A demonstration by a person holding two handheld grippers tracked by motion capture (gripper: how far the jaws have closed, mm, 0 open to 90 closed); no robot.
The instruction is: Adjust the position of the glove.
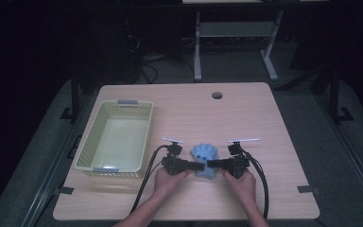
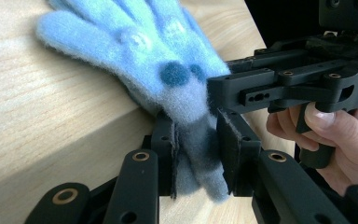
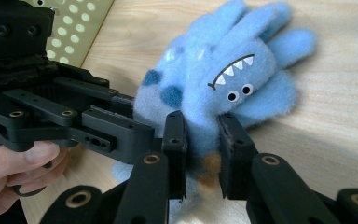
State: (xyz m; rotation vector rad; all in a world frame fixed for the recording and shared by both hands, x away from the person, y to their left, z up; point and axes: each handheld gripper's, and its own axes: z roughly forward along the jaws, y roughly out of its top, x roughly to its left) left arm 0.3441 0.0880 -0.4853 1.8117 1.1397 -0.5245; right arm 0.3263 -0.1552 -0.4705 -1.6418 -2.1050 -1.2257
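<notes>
So both grippers have got hold of the same fuzzy blue glove (image 1: 204,158), the monster-face one with little teeth and googly eyes, and it's lying on the bench (image 1: 264,123) close to the person's edge, right between the two hands. The left gripper (image 2: 196,154) has its fingers (image 2: 164,154) squeezed onto the cuff end, pile bulging out around the pads. The right gripper (image 3: 200,156) is clamped on the cuff too, a bit further along toward the monster face, coming in from the opposite side, so the two tools nearly touch nose to nose.

My guess on why it's held like that: pinching the cuff from two sides lets you lift the glove without it flopping, or pull the opening apart. The glove's fingers splay away from the person and are lying flat on the wood.

Off to the left there's a pale green basket (image 1: 101,168), looks empty, well apart from the glove. Probably where it's headed.
</notes>
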